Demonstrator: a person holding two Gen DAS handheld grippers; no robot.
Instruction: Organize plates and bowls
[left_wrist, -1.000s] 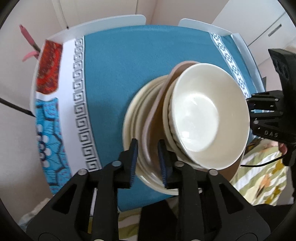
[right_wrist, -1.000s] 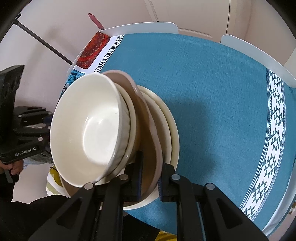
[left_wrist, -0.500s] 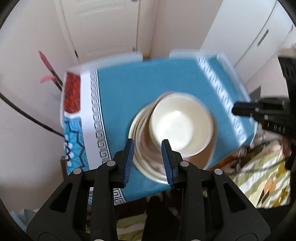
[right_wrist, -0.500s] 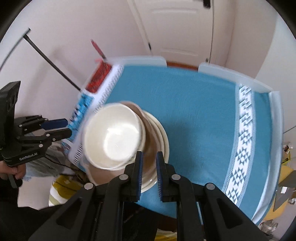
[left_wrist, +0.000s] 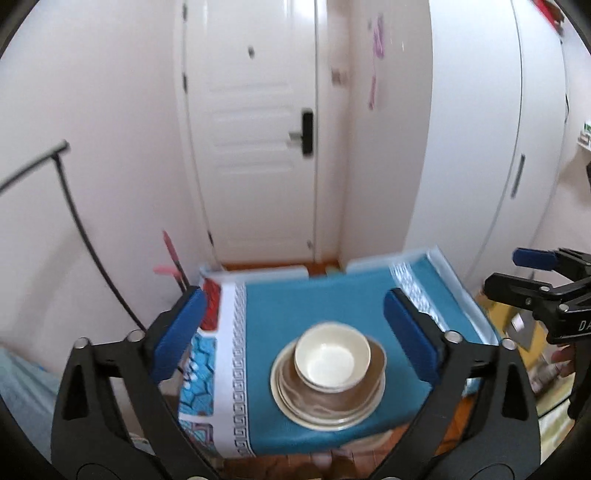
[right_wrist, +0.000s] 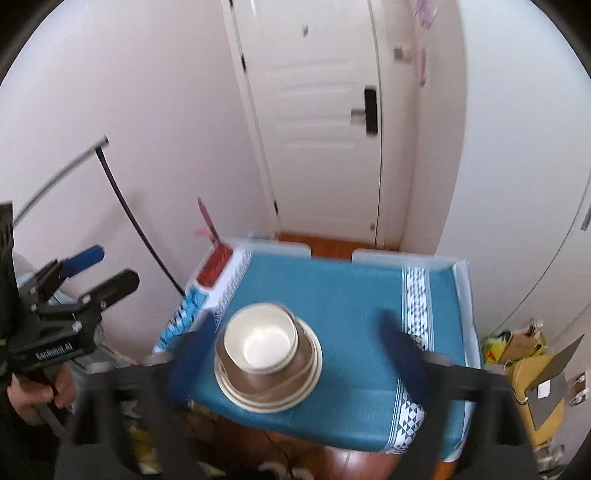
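Both your tools, left tool (left_wrist: 293, 334) and right tool (right_wrist: 295, 347), have just sprung wide apart with nothing between the pads, up above the tabletop (left_wrist: 317, 301). The plates (left_wrist: 325, 413) sit stacked near its front edge with the bowls (left_wrist: 332, 356) nested on top. Looks like stacking's done, so next is probably just backing off without bumping anything.

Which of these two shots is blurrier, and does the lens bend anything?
Right wrist view: blurrier, the right gripper smeared and see-through, the stacked bowl soft. Left wrist view: the left gripper sharp, only the tablecloth edge smeared. Both views: fisheye bows the door, dark corners.
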